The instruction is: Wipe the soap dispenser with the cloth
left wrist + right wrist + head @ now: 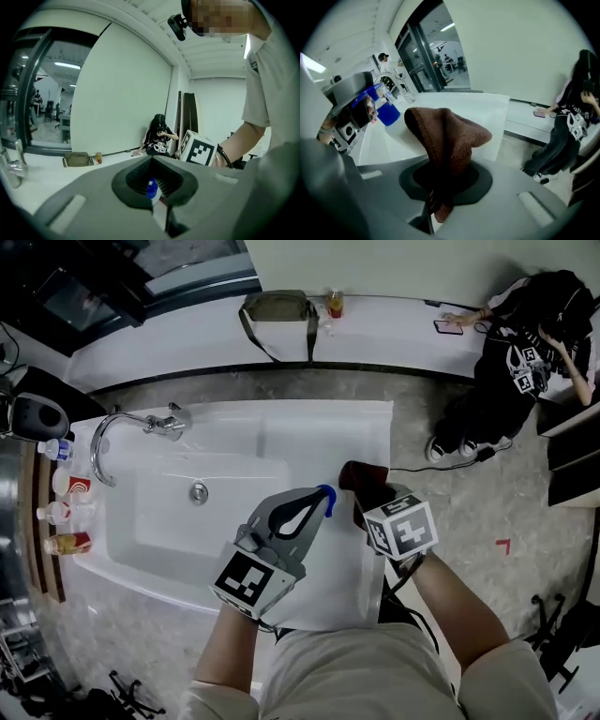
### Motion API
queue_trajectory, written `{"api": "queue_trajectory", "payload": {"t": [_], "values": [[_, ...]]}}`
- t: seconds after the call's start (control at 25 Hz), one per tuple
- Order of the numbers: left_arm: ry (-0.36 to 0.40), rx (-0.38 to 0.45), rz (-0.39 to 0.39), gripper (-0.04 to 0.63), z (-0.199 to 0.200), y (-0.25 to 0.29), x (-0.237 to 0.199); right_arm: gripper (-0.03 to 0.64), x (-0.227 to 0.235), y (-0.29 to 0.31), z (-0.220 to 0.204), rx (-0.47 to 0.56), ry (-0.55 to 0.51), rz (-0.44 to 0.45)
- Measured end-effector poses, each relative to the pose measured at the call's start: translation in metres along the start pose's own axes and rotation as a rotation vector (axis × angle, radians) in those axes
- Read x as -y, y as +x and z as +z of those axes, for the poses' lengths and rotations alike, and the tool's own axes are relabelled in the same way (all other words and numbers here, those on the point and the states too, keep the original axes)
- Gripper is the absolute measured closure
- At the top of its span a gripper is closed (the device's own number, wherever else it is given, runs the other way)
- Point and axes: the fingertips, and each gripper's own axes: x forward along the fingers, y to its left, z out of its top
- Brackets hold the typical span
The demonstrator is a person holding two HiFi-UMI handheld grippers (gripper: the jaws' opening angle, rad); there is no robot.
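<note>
The soap dispenser (325,502) shows only its blue pump top over the white sink's right rim (356,442). My left gripper (314,509) is shut on it; in the left gripper view the blue top (151,188) sits between the closed jaws of that gripper (153,199). A brown cloth (365,480) hangs bunched from my right gripper (367,504), just right of the dispenser. In the right gripper view the cloth (449,140) is clamped in that gripper (436,190), and the dispenser (387,114) stands a short way to its left, apart from the cloth.
A chrome faucet (139,427) arches over the sink basin (202,521) at the left. Several bottles (64,514) stand on a shelf at the far left. On the back ledge lie a bag (278,307) and a small bottle (335,304). A person (523,348) sits at the back right.
</note>
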Motion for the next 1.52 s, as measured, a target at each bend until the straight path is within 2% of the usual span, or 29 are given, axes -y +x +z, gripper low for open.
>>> {"api": "queue_trajectory", "payload": {"t": [0.12,0.32,0.48,0.56,0.64,0.84,0.96,1.08,1.2,1.32,1.4,1.52], "values": [[-0.035,0.008,0.032,0.595,0.003,0.001,-0.001,0.535,-0.024,0.011,-0.011,-0.072,-0.113,0.075],[-0.052,0.013,0.069,0.595,0.001,-0.002,-0.004,0.535,-0.043,0.013,-0.029,-0.128,-0.268,0.139],[-0.055,0.024,0.088,0.595,0.001,-0.001,-0.002,0.535,-0.015,0.012,-0.01,-0.086,-0.306,0.13],[-0.052,0.026,0.094,0.595,0.002,0.0,-0.002,0.535,-0.003,0.014,0.009,-0.071,-0.375,0.159],[-0.047,0.027,0.095,0.595,0.003,0.0,-0.002,0.535,-0.007,0.014,0.031,-0.076,-0.504,0.229],[-0.052,0.022,0.105,0.595,0.006,0.0,-0.002,0.537,-0.035,0.029,0.054,-0.093,-0.959,0.424],[-0.06,0.018,0.111,0.595,0.007,0.001,-0.002,0.537,-0.048,0.039,0.055,-0.109,-1.101,0.562],[-0.057,0.021,0.115,0.595,0.008,0.002,-0.003,0.537,-0.055,0.044,0.05,-0.144,-1.224,0.658],[-0.065,0.027,0.125,0.595,0.007,0.001,-0.004,0.538,-0.059,0.049,0.037,-0.199,-1.41,0.718],[-0.089,0.032,0.131,0.595,0.007,0.001,-0.005,0.538,-0.055,0.05,0.024,-0.274,-1.596,0.736],[-0.081,0.024,0.132,0.595,0.007,0.002,-0.005,0.538,-0.049,0.05,0.017,-0.31,-1.644,0.741],[-0.065,0.02,0.14,0.595,0.006,0.003,-0.005,0.539,-0.043,0.049,0.01,-0.331,-1.62,0.75]]}}
